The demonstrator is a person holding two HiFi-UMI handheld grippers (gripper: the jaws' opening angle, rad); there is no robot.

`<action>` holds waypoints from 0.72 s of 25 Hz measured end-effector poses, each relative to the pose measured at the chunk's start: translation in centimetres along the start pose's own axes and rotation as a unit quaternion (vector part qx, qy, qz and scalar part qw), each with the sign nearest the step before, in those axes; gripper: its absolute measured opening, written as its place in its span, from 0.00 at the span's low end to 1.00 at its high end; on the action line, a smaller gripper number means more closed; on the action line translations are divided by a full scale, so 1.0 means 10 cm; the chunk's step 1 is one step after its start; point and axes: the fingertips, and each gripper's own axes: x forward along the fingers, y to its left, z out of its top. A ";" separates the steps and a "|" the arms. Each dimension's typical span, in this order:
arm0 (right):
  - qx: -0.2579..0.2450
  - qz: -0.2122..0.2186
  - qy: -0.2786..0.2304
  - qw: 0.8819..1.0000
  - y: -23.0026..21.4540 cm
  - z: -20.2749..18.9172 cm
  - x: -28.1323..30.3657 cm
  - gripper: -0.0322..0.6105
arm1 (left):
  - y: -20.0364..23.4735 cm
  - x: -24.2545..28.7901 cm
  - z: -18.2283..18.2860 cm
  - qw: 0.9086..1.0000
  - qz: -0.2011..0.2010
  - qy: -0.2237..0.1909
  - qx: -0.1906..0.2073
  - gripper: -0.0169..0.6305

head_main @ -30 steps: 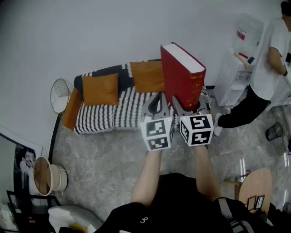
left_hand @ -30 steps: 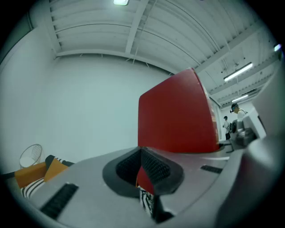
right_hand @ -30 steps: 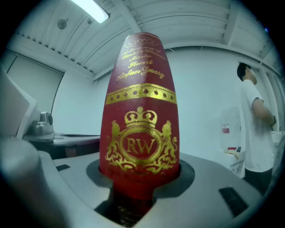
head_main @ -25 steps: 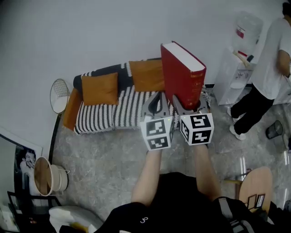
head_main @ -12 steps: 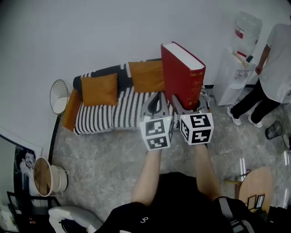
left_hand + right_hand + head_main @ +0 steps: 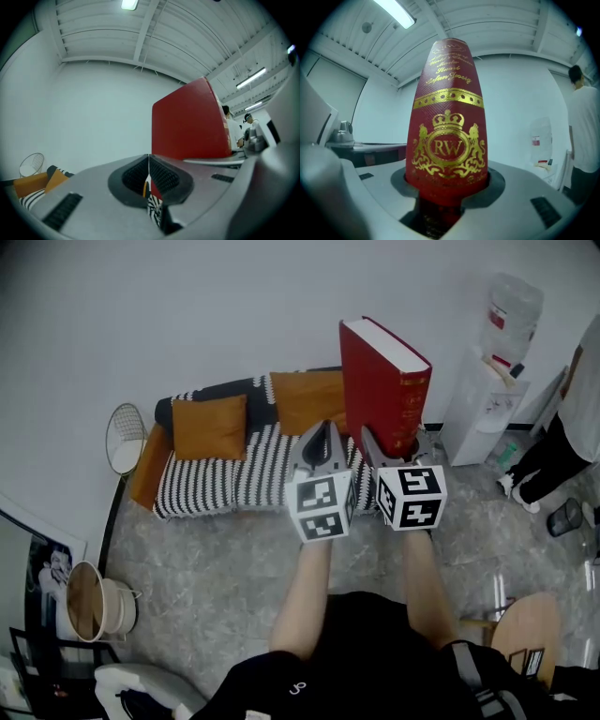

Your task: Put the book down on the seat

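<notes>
A thick red book [image 6: 384,385] with gold print on its spine [image 6: 449,136] stands upright in the air, held at its lower end by my right gripper [image 6: 392,443], whose jaws are shut on it. My left gripper [image 6: 320,437] hovers just left of the book, its jaws closed together with nothing between them [image 6: 148,176]. The book's red cover [image 6: 190,124] fills the right of the left gripper view. Beyond both grippers lies the striped sofa seat [image 6: 234,474] with two orange cushions [image 6: 208,427].
A water dispenser [image 6: 492,381] stands against the wall at the right, and a person [image 6: 577,418] is beside it. A wire basket [image 6: 123,437] sits left of the sofa. A round bin [image 6: 94,606] and a wooden stool [image 6: 530,629] are on the marble floor.
Both grippers and the book have risen slightly in view and drifted a little right. The person at the right has walked further toward the frame's edge.
</notes>
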 end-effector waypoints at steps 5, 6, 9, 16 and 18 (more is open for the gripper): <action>-0.007 0.007 -0.002 1.000 0.05 0.04 0.06 0.39 | 0.15 -0.02 0.08 1.000 0.018 -0.004 -0.006 0.05; -0.007 0.008 -0.001 1.000 0.06 0.03 0.07 0.39 | 0.17 -0.02 0.08 1.000 0.021 -0.004 -0.007 0.05; -0.008 0.013 0.000 1.000 0.09 0.01 0.12 0.39 | 0.23 0.00 0.03 1.000 0.022 -0.003 -0.011 0.05; -0.027 0.015 -0.010 0.999 0.10 0.09 0.40 0.39 | 0.57 0.24 0.11 0.999 0.036 -0.022 -0.025 0.05; -0.032 0.013 -0.010 0.999 0.05 0.10 0.53 0.39 | 0.63 0.39 0.11 0.999 0.036 -0.024 -0.032 0.05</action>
